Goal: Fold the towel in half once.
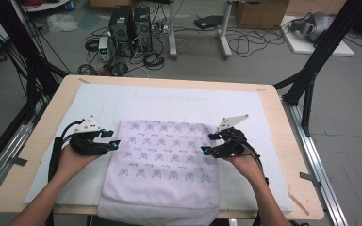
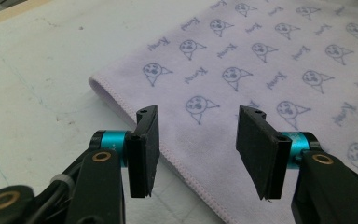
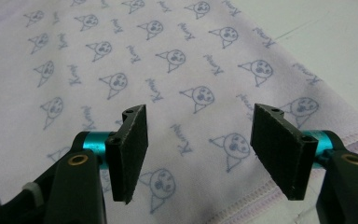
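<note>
here, pale lilac towel (image 1: pixel 162 165), printed faces, lying flat, hemmed edges

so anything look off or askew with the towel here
One thing: the towel hangs over the table's near edge instead of lying fully on it. Otherwise it lies flat, and both grippers, left and right, hover open.

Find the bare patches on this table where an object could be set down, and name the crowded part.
Bare white mat lies beyond the towel's far edge, and in strips left and right of it, up to the wooden table rim. Both side strips are partly taken by the left tongs and right tongs. The towel fills the near centre.
</note>
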{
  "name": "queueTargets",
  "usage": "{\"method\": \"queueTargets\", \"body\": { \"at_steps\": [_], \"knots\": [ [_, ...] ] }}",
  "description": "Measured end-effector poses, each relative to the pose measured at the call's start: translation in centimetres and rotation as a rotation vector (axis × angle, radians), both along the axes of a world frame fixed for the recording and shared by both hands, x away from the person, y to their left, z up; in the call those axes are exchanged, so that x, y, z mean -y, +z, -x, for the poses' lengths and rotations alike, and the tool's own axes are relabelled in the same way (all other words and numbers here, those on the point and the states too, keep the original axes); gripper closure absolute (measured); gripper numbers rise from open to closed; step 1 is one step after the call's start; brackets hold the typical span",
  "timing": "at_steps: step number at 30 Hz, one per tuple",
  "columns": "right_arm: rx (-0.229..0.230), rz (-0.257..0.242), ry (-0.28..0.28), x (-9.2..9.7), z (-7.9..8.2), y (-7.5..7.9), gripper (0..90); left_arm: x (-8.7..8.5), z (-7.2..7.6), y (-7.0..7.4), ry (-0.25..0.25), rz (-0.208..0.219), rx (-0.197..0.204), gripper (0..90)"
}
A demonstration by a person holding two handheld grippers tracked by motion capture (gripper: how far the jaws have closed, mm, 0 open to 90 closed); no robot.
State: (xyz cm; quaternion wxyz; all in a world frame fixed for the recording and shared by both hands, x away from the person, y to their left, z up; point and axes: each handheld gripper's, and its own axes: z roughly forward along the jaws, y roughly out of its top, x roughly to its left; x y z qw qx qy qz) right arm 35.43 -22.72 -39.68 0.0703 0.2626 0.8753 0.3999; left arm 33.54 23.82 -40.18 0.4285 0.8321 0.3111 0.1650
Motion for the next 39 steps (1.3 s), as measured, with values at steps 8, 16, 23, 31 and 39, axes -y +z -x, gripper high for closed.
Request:
{"method": "queueTargets", "body": {
  "at_steps": [8, 16, 23, 31, 39],
  "knots": [
    [-0.003, 0.007, 0.000, 0.0, -0.1, -0.1, 36.1, 0.3, -0.4, 0.8, -0.008, -0.007, 0.011, 49.5],
    [-0.004, 0.014, -0.004, 0.2, -0.3, -0.1, 36.2, 0.1, -1.2, 1.1, 0.009, -0.003, 0.011, 49.5],
    [0.013, 0.034, -0.015, 0.1, -1.4, 1.4, 36.1, -0.2, -2.6, 2.2, 0.031, 0.009, 0.018, 49.4],
    [0.028, 0.069, -0.046, -0.6, -4.1, 1.6, 34.2, -0.6, -5.6, 1.9, 0.109, 0.024, -0.004, 47.4],
    [-0.001, 0.050, -0.133, 0.3, -6.8, -0.7, 32.6, -0.1, -8.3, -0.9, 0.156, -0.018, -0.078, 48.8]
  ]
}}
